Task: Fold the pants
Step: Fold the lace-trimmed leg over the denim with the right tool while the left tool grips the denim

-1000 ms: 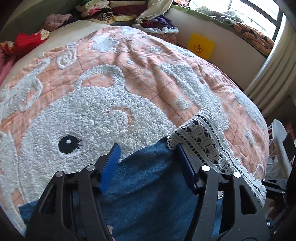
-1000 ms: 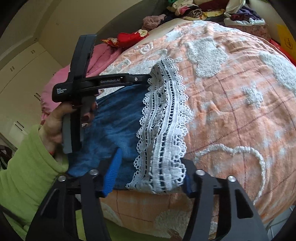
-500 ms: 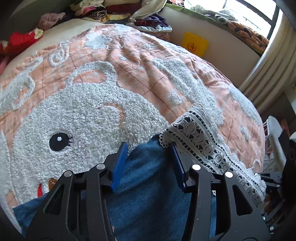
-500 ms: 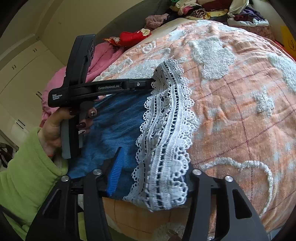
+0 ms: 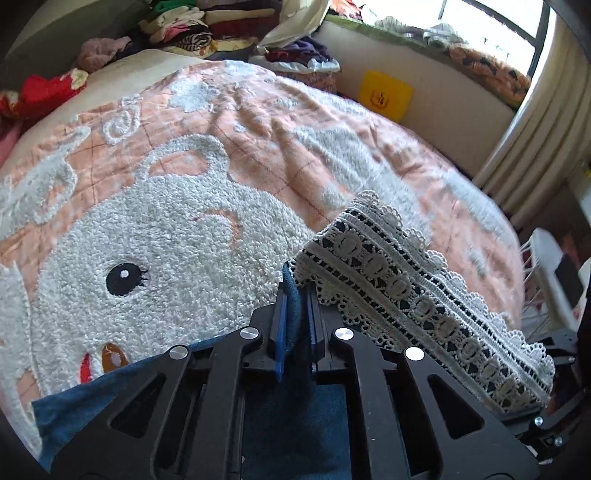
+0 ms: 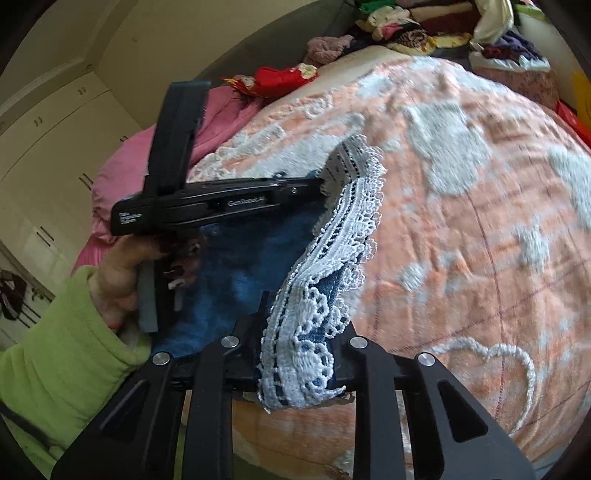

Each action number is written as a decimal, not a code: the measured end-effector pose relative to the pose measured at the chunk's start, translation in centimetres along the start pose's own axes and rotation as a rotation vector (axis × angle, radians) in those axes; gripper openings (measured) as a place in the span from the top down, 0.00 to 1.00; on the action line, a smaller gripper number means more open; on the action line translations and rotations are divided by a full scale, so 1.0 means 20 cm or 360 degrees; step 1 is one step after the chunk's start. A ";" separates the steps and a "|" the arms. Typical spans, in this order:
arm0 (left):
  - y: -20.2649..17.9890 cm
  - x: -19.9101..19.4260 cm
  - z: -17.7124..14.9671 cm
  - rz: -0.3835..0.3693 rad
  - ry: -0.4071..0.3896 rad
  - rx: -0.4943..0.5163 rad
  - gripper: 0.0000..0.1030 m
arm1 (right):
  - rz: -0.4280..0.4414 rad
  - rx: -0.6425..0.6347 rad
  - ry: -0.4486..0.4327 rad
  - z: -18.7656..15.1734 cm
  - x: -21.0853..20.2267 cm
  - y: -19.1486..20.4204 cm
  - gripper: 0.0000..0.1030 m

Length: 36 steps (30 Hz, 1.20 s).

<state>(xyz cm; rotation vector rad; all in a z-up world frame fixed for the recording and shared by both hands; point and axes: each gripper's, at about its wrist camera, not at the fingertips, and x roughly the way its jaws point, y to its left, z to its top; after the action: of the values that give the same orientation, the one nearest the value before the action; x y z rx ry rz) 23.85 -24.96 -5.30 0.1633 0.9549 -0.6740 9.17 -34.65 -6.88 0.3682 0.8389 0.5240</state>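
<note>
The blue denim pants (image 6: 236,280) with a white lace hem (image 6: 340,229) lie on the peach bedspread (image 6: 461,229). My left gripper (image 5: 295,314) is shut on the denim edge (image 5: 293,306) beside the lace hem (image 5: 413,295), lifted off the bed. It also shows in the right wrist view (image 6: 321,184), gripping the far corner of the hem. My right gripper (image 6: 299,347) is shut on the near corner of the lace hem, which bunches over its jaws. The hem hangs raised between the two grippers.
The bedspread (image 5: 184,206) has a white fluffy bear pattern. Piled clothes (image 5: 207,29) lie at the far end of the bed. A yellow box (image 5: 386,96) leans by the window ledge. A pink blanket (image 6: 122,173) lies at left; a white rack (image 5: 554,280) stands at right.
Both grippers have closed on the hem end of the pants and lifted it off the bed. The lace hem now hangs bunched between them.
</note>
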 end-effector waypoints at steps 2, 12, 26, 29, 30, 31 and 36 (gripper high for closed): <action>0.03 -0.05 0.01 -0.0038 -0.0039 -0.0043 0.97 | 0.0006 -0.0040 -0.0013 0.03 -0.01 0.05 0.79; 0.23 -0.35 -0.04 -0.0047 -0.0204 -0.0205 0.98 | 0.0072 -0.0301 -0.0012 0.15 0.05 0.41 0.79; 0.76 -0.64 -0.34 0.0083 -0.0245 -0.0713 0.97 | 0.0019 -0.0734 0.0237 0.05 0.51 0.91 0.78; 0.90 -0.74 -0.45 0.0051 -0.0295 -0.0894 0.97 | 0.0037 -0.0817 0.0297 -0.02 0.59 1.01 0.78; 0.93 -0.77 -0.48 0.0029 -0.0307 -0.0939 0.97 | 0.0036 -0.0835 0.0310 -0.03 0.60 1.03 0.78; 0.96 -0.79 -0.51 0.0006 -0.0315 -0.0982 0.95 | 0.0042 -0.0862 0.0335 -0.06 0.64 1.07 0.77; 1.02 -0.79 -0.59 -0.0019 -0.0267 -0.1055 0.78 | 0.0104 -0.0939 0.0398 -0.16 0.67 1.15 0.66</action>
<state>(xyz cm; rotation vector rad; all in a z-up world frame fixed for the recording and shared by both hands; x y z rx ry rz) 21.57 3.24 -2.88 -0.4777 0.9705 -0.3469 7.40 -7.81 -5.38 -0.2170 0.8701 0.8592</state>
